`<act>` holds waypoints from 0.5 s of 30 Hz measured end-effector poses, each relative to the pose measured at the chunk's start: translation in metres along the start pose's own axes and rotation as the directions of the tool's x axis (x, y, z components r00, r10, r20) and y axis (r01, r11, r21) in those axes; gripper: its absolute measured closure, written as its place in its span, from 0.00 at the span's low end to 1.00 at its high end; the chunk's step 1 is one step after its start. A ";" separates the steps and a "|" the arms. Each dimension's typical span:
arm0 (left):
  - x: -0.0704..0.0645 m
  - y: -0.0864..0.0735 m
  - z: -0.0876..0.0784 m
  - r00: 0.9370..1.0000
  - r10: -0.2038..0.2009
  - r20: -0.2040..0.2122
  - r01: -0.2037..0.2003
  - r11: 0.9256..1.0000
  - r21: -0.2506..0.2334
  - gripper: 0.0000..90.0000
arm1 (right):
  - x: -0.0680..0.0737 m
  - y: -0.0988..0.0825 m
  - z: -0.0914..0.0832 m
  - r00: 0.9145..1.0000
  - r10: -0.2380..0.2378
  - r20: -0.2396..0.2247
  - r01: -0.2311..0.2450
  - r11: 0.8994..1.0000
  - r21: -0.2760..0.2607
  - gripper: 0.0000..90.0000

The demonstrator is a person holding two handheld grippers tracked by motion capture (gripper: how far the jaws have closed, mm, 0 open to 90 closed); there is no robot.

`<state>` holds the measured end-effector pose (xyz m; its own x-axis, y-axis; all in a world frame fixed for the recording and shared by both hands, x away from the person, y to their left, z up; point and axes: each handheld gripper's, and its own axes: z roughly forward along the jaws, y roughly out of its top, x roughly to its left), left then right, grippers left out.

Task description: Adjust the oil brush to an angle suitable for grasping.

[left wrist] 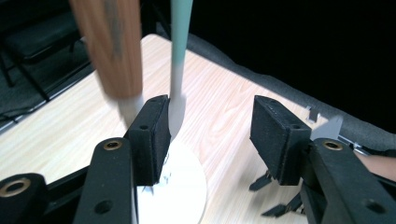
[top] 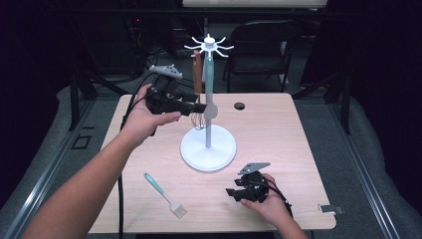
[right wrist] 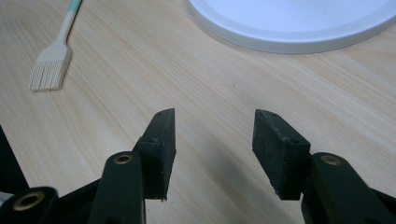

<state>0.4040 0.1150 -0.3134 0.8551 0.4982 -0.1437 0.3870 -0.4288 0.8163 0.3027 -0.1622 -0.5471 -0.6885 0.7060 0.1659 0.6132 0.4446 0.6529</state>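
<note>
A white utensil stand (top: 208, 144) rises from a round base at the table's middle, with hooks at its top (top: 209, 46). From the hooks hang a wooden-handled whisk (top: 198, 74) and a teal-handled spatula (top: 209, 79). My left gripper (top: 198, 107) is held level at the whisk's wires, open. In the left gripper view its jaws (left wrist: 210, 135) stand wide with nothing between the pads; the wooden handle (left wrist: 112, 46) and the spatula (left wrist: 176, 112) hang just beyond the left pad. My right gripper (top: 233, 192) rests low near the front right of the table, open (right wrist: 212, 149) over bare wood.
A teal-handled basting brush (top: 165, 195) lies on the table at the front left, its bristles (right wrist: 49, 70) ahead of the right gripper. The stand's white base (right wrist: 294, 23) lies beyond the right gripper. A cable hole (top: 239, 106) sits at the back. Chairs stand behind the table.
</note>
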 end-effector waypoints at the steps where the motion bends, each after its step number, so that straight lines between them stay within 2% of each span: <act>1: 0.001 -0.007 0.000 1.000 -0.011 0.004 0.011 1.000 0.002 0.52 | -0.001 0.000 -0.001 1.000 0.000 -0.004 0.000 1.000 0.006 0.56; 3: 0.005 -0.021 0.002 0.999 -0.040 0.002 0.040 0.999 0.001 0.52 | -0.003 0.001 -0.003 1.000 0.011 -0.004 -0.011 1.000 0.026 0.57; 6: 0.011 -0.043 0.003 0.998 -0.065 -0.010 0.065 0.998 0.017 0.52 | -0.005 0.002 -0.004 1.000 0.021 0.004 -0.021 1.000 0.010 0.60; 8: 0.014 -0.060 0.004 0.996 -0.079 -0.036 0.079 0.997 0.016 0.52 | -0.008 0.003 -0.006 1.000 0.021 0.007 -0.021 1.000 0.000 0.59; 9: 0.016 -0.065 0.004 0.996 -0.083 -0.038 0.084 0.996 0.017 0.53 | -0.009 0.004 -0.006 1.000 0.018 0.005 -0.018 1.000 -0.009 0.59; 12: 0.022 -0.086 0.006 0.993 -0.106 -0.054 0.108 0.994 0.029 0.54 | -0.010 0.007 -0.009 1.000 0.010 -0.011 -0.010 1.000 0.009 0.61; 15: 0.026 -0.102 0.007 0.990 -0.117 -0.073 0.119 0.993 0.025 0.56 | -0.012 0.011 -0.012 1.000 -0.017 -0.006 0.018 1.000 0.020 0.66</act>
<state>0.3895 0.1663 -0.4041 0.7762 0.5989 -0.1970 0.4949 -0.3852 0.7789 0.3129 -0.1722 -0.5334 -0.7016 0.6946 0.1593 0.6087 0.4679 0.6407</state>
